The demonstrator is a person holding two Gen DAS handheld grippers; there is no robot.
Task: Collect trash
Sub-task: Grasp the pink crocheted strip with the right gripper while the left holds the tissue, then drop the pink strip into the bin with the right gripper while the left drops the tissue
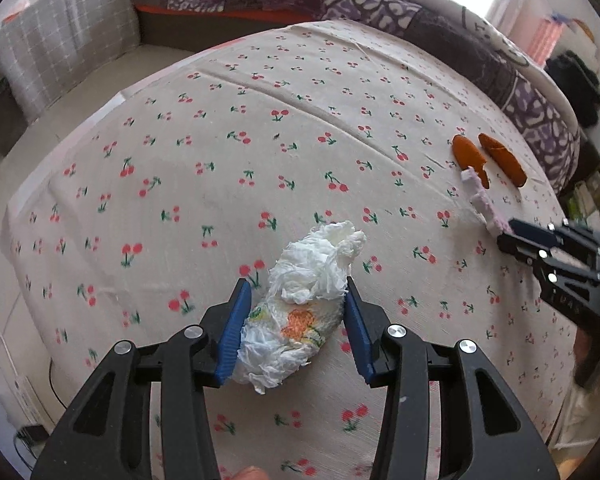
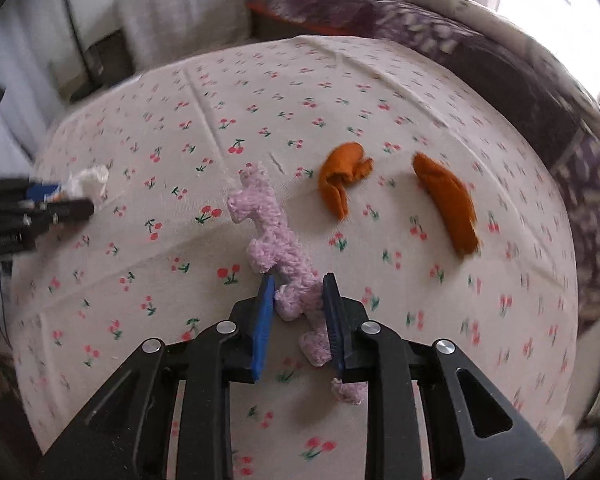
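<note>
Left gripper (image 1: 296,320) jaws clamped part-open on crumpled white tissue wad (image 1: 300,308), just above the cherry-print tabletop (image 1: 220,140). Right gripper (image 2: 298,320) jaws nearly together, pinching pink fuzzy strip (image 2: 272,232); 2 orange peels (image 2: 342,182) lie beyond.

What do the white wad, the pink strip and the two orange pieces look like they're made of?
White wad: crumpled tissue paper, matte, with a printed pattern. Pink strip: fuzzy, looks like soft yarn or foam, hard to tell. Orange pieces: matte, curled, probably fabric or peel.
</note>
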